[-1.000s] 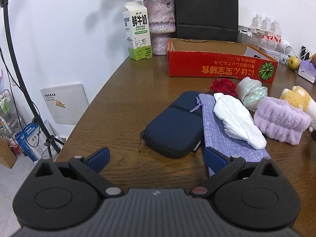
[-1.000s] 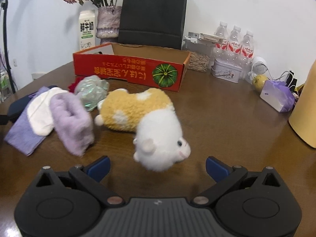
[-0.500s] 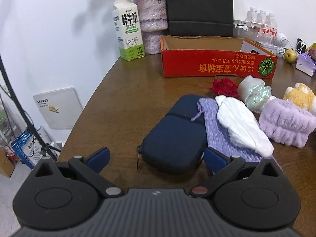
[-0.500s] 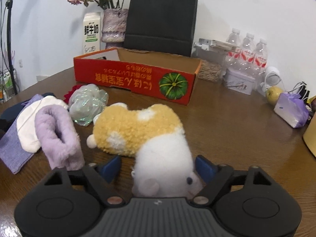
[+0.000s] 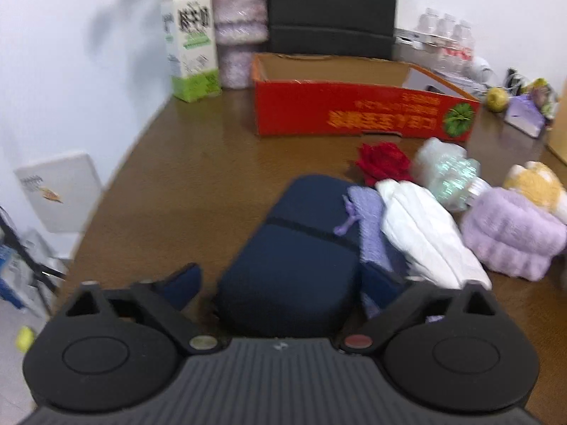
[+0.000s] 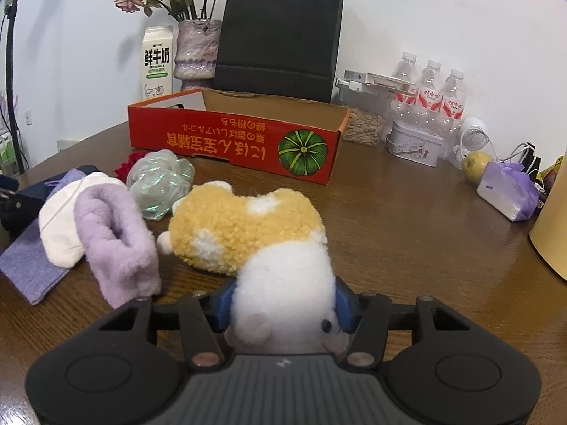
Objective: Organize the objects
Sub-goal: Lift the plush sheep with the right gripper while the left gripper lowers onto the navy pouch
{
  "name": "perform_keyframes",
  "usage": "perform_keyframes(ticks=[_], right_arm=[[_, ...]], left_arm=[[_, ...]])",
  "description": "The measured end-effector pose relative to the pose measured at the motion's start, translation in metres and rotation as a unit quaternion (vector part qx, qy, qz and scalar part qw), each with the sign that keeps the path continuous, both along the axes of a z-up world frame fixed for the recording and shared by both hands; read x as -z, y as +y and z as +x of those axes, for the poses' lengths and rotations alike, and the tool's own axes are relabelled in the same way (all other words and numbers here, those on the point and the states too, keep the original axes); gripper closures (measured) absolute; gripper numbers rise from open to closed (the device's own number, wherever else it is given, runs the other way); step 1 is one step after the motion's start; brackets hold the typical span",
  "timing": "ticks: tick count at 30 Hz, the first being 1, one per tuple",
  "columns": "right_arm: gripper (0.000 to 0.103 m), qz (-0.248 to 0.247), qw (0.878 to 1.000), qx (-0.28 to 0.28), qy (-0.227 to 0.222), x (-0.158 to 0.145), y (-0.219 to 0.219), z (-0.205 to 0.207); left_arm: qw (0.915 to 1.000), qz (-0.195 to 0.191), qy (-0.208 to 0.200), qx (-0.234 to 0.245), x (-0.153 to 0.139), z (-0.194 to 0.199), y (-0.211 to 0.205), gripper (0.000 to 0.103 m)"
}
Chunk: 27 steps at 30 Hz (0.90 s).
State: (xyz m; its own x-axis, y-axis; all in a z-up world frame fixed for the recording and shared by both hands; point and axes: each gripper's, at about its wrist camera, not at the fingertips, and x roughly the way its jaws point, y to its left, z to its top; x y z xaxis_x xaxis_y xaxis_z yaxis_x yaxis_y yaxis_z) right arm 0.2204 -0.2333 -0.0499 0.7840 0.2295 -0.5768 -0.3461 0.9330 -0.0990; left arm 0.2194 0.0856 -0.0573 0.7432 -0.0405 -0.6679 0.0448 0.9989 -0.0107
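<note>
A navy zip case (image 5: 297,251) lies on the brown table between the fingers of my open left gripper (image 5: 283,283), its near end inside the jaws. Beside it lie a lilac pouch (image 5: 368,226), a white cloth (image 5: 421,226), a purple fluffy band (image 5: 514,233), a red rose (image 5: 384,163) and an iridescent ball (image 5: 446,170). My right gripper (image 6: 283,304) is shut on the white head of a yellow-and-white plush toy (image 6: 248,226). A red cardboard box (image 6: 234,141) stands open behind them.
A milk carton (image 6: 157,63), a vase of dried flowers (image 6: 195,49) and a black paper bag (image 6: 280,39) stand behind the box. Water bottles (image 6: 428,88), a tin (image 6: 414,145), an apple (image 6: 476,166) and a purple packet (image 6: 506,191) are at the right.
My left gripper moved forward until the navy case sat between its open fingers. My right gripper moved onto the plush toy and closed on its white head.
</note>
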Motion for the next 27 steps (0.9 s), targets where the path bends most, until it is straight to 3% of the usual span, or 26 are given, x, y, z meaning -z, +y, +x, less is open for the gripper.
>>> perform_keyframes(ticks=[4,8,15,18,22,27], right_arm=[[0.049,-0.001,1.000,0.005,-0.001,0.000,0.000,-0.001],[0.049,-0.001,1.000,0.008,0.000,-0.001,0.000,-0.001],[0.049,0.004,1.000,0.011,-0.005,-0.002,-0.001,-0.006],[0.049,0.007,1.000,0.012,-0.004,-0.001,-0.001,-0.007],[0.049,0.005,1.000,0.013,-0.003,-0.002,0.000,-0.010],[0.049,0.006,1.000,0.015,-0.003,-0.002,-0.001,-0.011]], left_arm=[[0.9998,-0.002,-0.015,-0.012,0.000,-0.013,-0.001,0.024],[0.9992,0.007,-0.020,-0.033,-0.002,-0.031,-0.003,0.025],[0.9914,0.002,-0.021,-0.129,-0.002,-0.074,0.001,0.024],[0.9876,-0.005,-0.020,-0.156,-0.001,-0.089,-0.002,0.021],[0.9904,-0.014,-0.019,-0.136,-0.004,-0.086,-0.002,0.002],[0.9914,0.000,-0.027,-0.128,-0.012,-0.064,0.003,0.000]])
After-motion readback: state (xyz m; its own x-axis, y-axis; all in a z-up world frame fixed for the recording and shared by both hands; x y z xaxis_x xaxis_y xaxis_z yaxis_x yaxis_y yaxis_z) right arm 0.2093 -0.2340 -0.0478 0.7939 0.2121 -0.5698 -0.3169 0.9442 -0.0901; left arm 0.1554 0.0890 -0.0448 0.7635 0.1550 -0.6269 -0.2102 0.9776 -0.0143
